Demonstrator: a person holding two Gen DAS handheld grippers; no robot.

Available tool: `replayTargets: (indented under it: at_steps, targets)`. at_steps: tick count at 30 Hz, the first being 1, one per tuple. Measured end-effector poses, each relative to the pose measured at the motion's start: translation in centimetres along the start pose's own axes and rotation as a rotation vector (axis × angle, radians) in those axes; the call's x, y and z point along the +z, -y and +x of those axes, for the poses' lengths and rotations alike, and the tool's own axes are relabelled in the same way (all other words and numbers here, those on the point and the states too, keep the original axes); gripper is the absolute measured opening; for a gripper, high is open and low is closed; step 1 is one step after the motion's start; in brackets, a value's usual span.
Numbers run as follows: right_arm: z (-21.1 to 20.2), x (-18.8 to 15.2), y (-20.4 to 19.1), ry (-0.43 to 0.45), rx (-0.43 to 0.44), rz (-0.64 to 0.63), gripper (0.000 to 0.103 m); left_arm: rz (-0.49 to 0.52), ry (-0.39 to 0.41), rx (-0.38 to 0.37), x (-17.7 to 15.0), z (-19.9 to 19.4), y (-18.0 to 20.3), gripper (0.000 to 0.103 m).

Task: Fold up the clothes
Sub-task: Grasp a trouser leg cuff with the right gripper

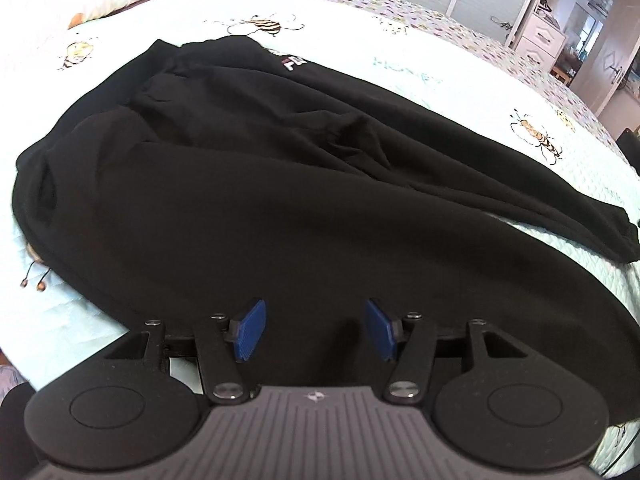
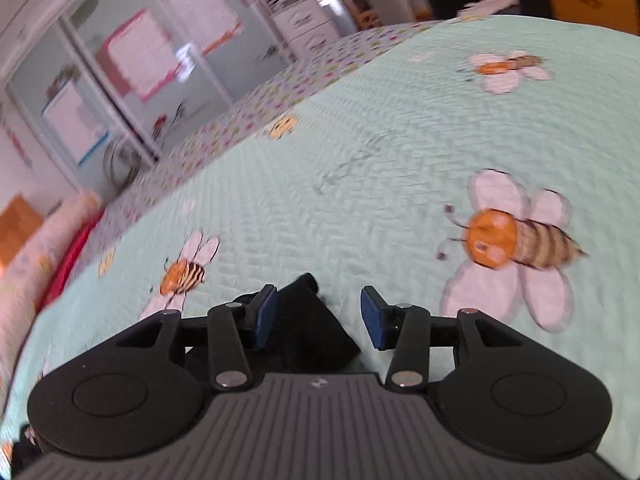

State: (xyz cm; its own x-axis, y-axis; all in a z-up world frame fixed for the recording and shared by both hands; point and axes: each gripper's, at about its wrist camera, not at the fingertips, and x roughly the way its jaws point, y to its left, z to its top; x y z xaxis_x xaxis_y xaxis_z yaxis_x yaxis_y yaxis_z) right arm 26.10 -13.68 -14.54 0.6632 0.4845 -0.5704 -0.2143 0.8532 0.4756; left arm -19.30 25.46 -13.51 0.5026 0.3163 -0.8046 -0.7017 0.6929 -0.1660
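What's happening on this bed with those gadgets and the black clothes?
Someone is folding clothes with a pair of hand-held tongs. A black garment, which looks like sweatpants, lies spread on a mint bedspread printed with bees. The left tongs are open, poised over the near edge of the garment and gripping nothing. The right tongs are open too, with a corner of black cloth lying between their pads, not pinched.

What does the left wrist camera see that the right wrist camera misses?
Only the left wrist view shows the whole black garment spread on the bed, with its white logo and the left hand-held gripper open over it. Only the right wrist view shows the right hand-held gripper open around a small black fabric corner, plus a large flower bee. Both show the mint bee-print bedspread.
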Motion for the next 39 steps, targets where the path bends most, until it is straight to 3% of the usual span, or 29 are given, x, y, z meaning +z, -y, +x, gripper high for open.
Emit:
replayTargets:
  at_steps: [2,3,4,6,12,15,16,18,20,22,24,29,33,35,36,39]
  targets:
    - [1.4,0.3,-0.7,-0.049,0.025,-0.041,0.038,0.0,0.0,0.0,0.2,0.3,0.3,0.058]
    - [2.1,0.3,-1.1,-0.08,0.024,-0.059,0.028,-0.003,-0.001,0.0,0.2,0.4,0.4,0.058]
    - [2.6,0.3,-1.4,-0.105,0.019,-0.074,0.002,-0.007,-0.004,0.001,0.2,0.5,0.4,0.058]
    - [2.8,0.3,-2.2,-0.113,-0.009,-0.093,0.003,-0.015,-0.008,0.003,0.2,0.6,0.5,0.058]
    - [-0.8,3.6,-2.5,0.11,0.03,-0.001,0.003,-0.042,-0.009,0.001,0.4,0.7,0.5,0.058]
    - [-1.3,4.1,-2.6,0.157,-0.003,0.003,0.006,-0.054,-0.001,-0.004,0.4,0.5,0.4,0.059]
    - [-0.7,3.9,-2.5,0.122,-0.012,0.008,0.018,-0.061,-0.001,-0.004,0.4,0.5,0.4,0.059]
    - [0.1,3.5,-2.1,0.069,-0.03,0.02,0.031,-0.068,-0.002,-0.007,0.2,0.4,0.3,0.059]
    - [-1.4,2.7,-1.6,0.135,-0.054,0.052,0.031,-0.067,-0.002,-0.012,0.0,0.2,0.2,0.059]
    - [-3.3,1.7,-0.4,0.171,-0.034,0.127,0.041,-0.074,0.003,-0.012,-0.1,-0.1,-0.2,0.059]
    - [-4.6,0.1,1.0,0.132,0.007,0.214,0.041,-0.095,0.008,-0.008,-0.1,-0.2,-0.7,0.059]
    - [-2.9,-3.4,2.3,-0.028,0.009,0.259,0.041,-0.119,0.003,-0.016,0.0,-0.7,-0.7,0.059]
    - [-0.3,-3.5,2.6,-0.06,0.066,0.39,0.033,-0.107,0.01,-0.031,-0.1,-1.2,-0.7,0.059]
    - [0.5,-3.3,1.6,-0.064,0.044,0.363,0.008,-0.119,0.016,-0.037,-0.2,-1.5,-1.2,0.059]
    - [0.4,-3.2,1.1,-0.059,0.008,0.338,0.0,-0.126,0.02,-0.038,-0.2,-1.6,-1.5,0.059]
    - [-1.8,-3.4,0.4,-0.003,-0.03,0.313,0.0,-0.154,0.019,-0.033,-0.4,-1.7,-2.3,0.059]
